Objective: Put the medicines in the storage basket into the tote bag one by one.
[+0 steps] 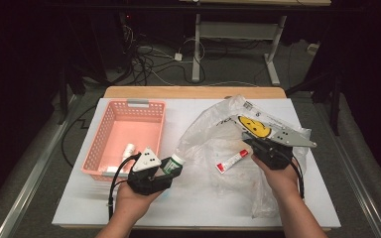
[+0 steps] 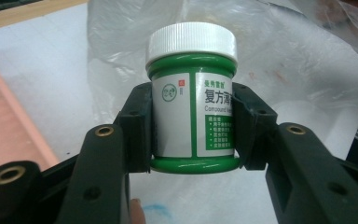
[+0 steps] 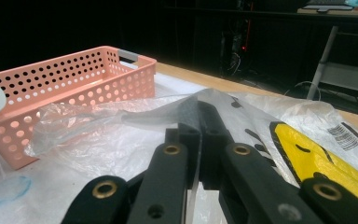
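Left gripper (image 2: 193, 133) clamps the glossy green, white-capped round jar (image 2: 193, 95) upright, cap uppermost; right gripper (image 3: 199, 140) pinches the crinkled clear plastic bag (image 3: 121, 135)

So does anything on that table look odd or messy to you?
Little stands out. A small blue smudge marks the white table near the pink basket, and a red-and-white tube lies loose on the crumpled plastic bag.
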